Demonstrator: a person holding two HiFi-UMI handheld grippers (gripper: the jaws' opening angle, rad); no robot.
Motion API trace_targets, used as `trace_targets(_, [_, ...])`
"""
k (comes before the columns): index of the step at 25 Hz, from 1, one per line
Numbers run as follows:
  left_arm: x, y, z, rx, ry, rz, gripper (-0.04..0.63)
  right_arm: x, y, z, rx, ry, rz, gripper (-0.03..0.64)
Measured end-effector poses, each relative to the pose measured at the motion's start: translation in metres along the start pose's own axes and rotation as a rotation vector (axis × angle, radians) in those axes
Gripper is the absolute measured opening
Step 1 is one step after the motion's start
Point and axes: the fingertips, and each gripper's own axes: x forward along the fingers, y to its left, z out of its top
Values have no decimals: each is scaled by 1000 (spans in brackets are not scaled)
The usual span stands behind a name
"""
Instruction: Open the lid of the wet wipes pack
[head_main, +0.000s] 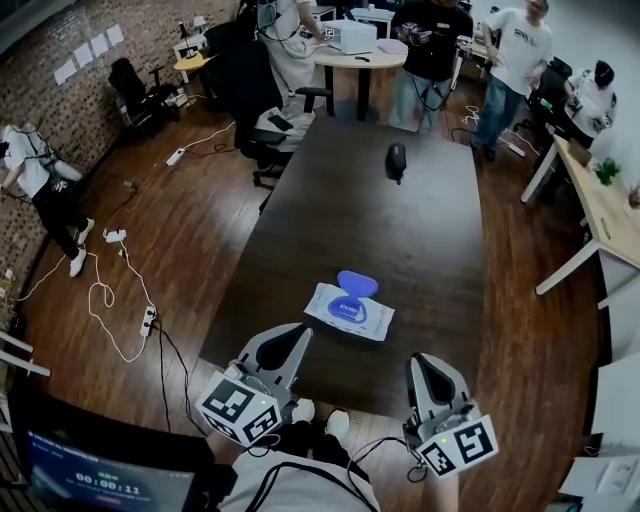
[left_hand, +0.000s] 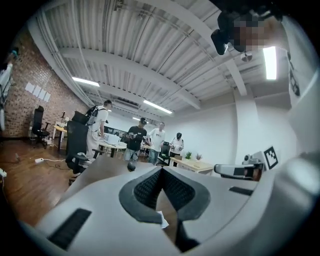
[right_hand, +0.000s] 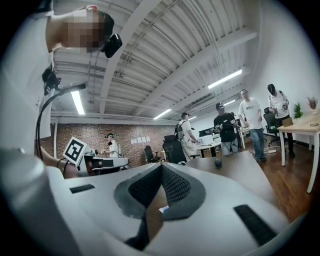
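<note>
A: Where is the pack found?
B: The pack (head_main: 348, 310) is laid flat on the dark table (head_main: 420, 220), towards its near edge. The blue lid (head_main: 357, 283) is flipped open at the pack's far side.
A: And how are the grippers held?
B: Both are held by the table's near edge, apart from the pack. The left gripper (head_main: 297, 338) is seen with its jaws pressed together on nothing. The right gripper (head_main: 424, 365) is likewise closed and empty.
</note>
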Motion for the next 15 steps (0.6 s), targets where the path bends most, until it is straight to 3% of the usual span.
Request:
trace_targets(8, [-63,-22,2,45,-27,-60,-3,-50,62,13,-60,-46,-42,8])
trace_targets(15, [-171,-33,-3,62,-48,-145,-3,-108,154,-12,-36,-73,-161,8])
